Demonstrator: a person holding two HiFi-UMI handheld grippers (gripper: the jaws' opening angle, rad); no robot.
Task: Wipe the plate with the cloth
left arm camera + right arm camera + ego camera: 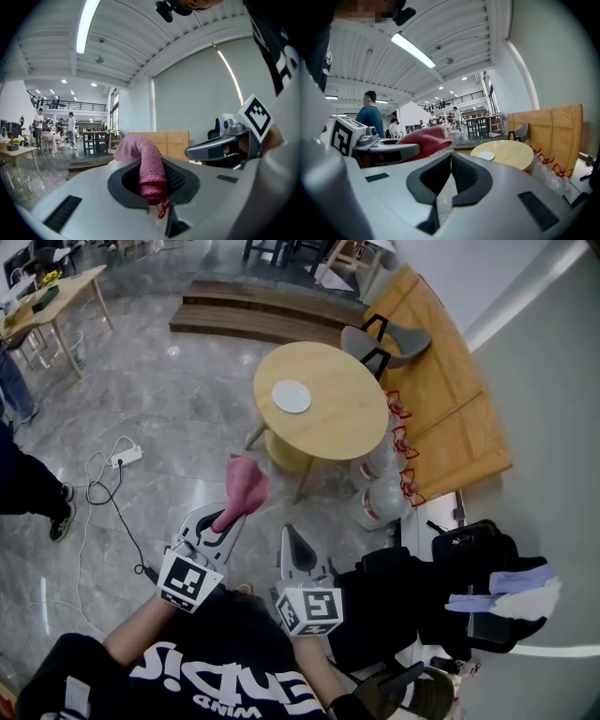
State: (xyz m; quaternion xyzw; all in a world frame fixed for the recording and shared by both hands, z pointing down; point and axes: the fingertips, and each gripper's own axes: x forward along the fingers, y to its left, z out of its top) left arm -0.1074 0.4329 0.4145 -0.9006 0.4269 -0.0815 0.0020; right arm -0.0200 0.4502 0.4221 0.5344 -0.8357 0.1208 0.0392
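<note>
Head view: the left gripper (228, 519) is clamped on one end of a pink cloth (246, 482), which stands up and forward from its jaws. Just to its right, the right gripper (293, 540) has its jaws together and holds nothing. Well ahead of both grippers, a small white plate (292, 396) lies flat on a round wooden table (342, 423).

Left gripper view: the cloth (146, 161) is pinched between the pads. Its free end rises and curls over to the left beyond the jaws.

Right gripper view: the jaws meet with nothing between them. The plate (486, 155) sits far ahead and slightly right of them on the tabletop. The cloth shows off to the left.

The cloth looks soft, light and limp, so it should fold under pressure. It is probably best pressed flat from above. The plate looks thin and light and may slide on the smooth wood. The empty gripper could likely steady it at the rim.
</note>
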